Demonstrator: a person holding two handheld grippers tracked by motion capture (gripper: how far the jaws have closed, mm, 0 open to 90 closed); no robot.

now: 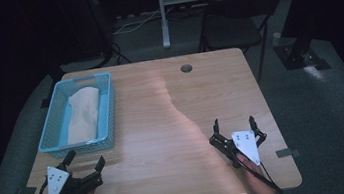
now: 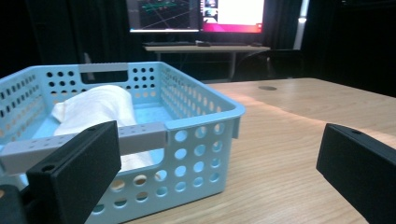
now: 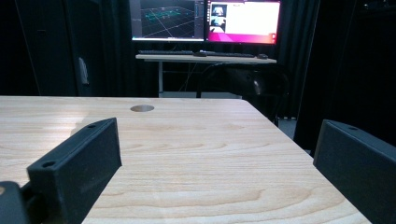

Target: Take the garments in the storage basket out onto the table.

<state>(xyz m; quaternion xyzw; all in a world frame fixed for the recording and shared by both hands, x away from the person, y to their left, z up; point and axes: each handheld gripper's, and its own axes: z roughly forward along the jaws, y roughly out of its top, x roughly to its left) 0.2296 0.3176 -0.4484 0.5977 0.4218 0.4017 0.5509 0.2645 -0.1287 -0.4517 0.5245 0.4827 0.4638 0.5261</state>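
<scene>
Seemingly nothing begun: cloth (image 1: 83, 113) lies in basket (image 1: 51, 143); both grippers' (image 1: 85, 160) (image 1: 234, 123) fingers spread, empty, on table (image 1: 174, 127).

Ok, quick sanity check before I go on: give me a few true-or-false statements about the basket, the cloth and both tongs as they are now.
1. The cloth lies inside the blue basket. True.
2. The left tongs are clamped on the basket's rim. False: their jaws stand wide apart, just short of the near end of the basket, with nothing between them.
3. The right tongs are open over bare wood of the table. True.
4. The basket sits on the person's right side of the table. False: it is on the left side, ahead of the left tongs.
5. The right tongs hold the cloth. False: they hold nothing; the cloth is in the basket.
</scene>
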